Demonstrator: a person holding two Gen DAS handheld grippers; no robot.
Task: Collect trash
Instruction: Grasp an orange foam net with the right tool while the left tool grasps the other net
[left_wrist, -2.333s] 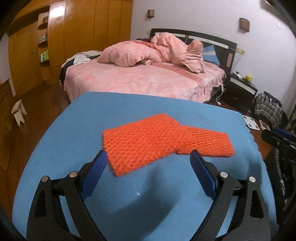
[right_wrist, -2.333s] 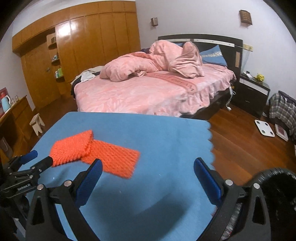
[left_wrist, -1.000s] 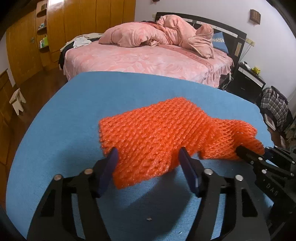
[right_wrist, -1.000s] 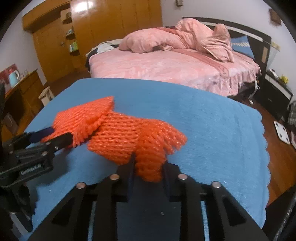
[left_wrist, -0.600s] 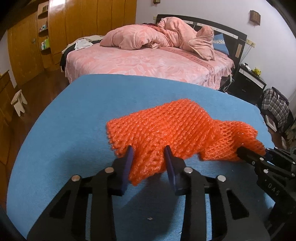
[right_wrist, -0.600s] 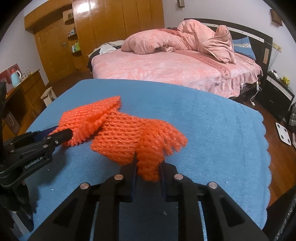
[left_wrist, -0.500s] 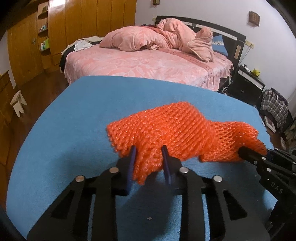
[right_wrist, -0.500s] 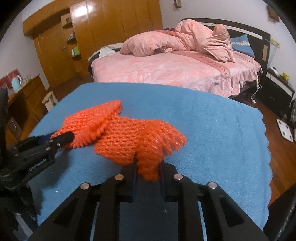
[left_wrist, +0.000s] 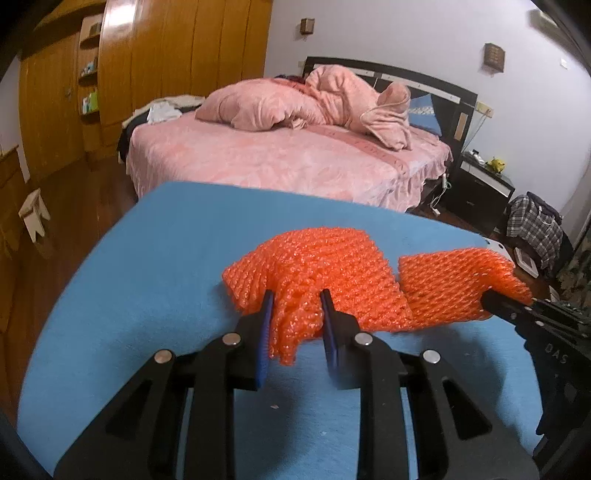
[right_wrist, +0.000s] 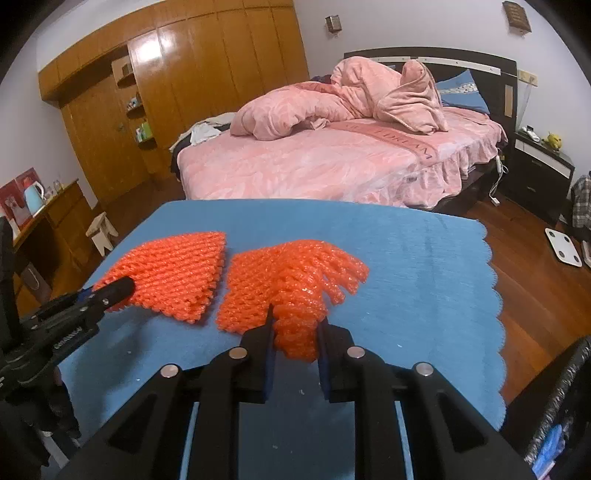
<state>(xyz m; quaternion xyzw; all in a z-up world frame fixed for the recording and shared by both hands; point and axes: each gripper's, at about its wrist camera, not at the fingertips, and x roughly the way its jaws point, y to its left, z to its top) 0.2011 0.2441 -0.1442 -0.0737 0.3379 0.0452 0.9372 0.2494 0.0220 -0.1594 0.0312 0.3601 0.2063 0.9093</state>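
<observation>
Two orange foam nets are held just above a table with a blue cloth (left_wrist: 147, 258). My left gripper (left_wrist: 295, 302) is shut on the left orange net (left_wrist: 317, 266); in the right wrist view this net (right_wrist: 173, 269) shows at the left. My right gripper (right_wrist: 295, 317) is shut on the right orange net (right_wrist: 291, 280); in the left wrist view that net (left_wrist: 450, 284) shows at the right, pinched by the other gripper. The two nets are now apart, with a narrow gap between them.
A pink bed (right_wrist: 332, 155) stands beyond the table, with wooden wardrobes (right_wrist: 207, 74) behind. A black bin bag (right_wrist: 554, 413) sits at the table's right edge. A small white stool (left_wrist: 33, 214) and white scales (right_wrist: 563, 247) are on the wood floor.
Both grippers closed on the overlapping nets and lifted them. The nets have since pulled apart sideways, left net going left, right net going right.
</observation>
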